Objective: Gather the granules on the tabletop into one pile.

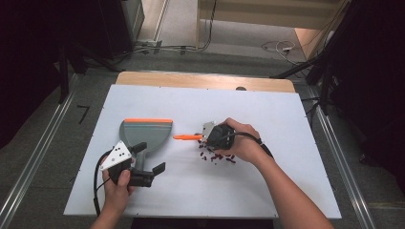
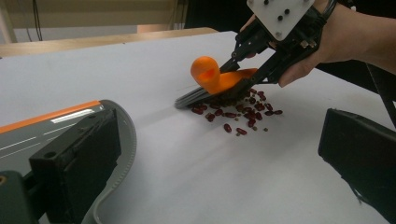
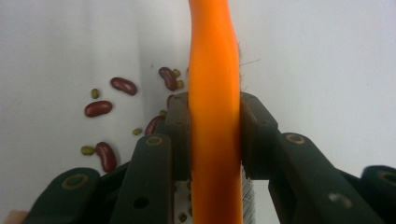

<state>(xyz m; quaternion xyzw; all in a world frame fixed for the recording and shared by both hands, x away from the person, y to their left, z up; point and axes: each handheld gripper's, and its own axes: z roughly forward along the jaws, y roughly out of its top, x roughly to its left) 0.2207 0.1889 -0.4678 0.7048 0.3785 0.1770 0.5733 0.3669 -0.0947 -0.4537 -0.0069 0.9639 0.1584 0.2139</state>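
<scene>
From above, the right tongs [image 1: 206,137] sit clamped on an orange brush [image 1: 187,137] whose smooth plastic handle lies flat, long axis across the white bench [image 1: 267,186], tip pointing toward the grey dustpan [image 1: 143,135]. The left gripper view reveals its dark bristles [image 2: 191,97] down beside a scatter of glossy red beans [image 2: 236,113]. The right gripper view adds small green beans [image 3: 87,150] among them. The left tongs [image 1: 152,160] stand apart, one jaw over the dustpan's curved, orange-edged body.
</scene>
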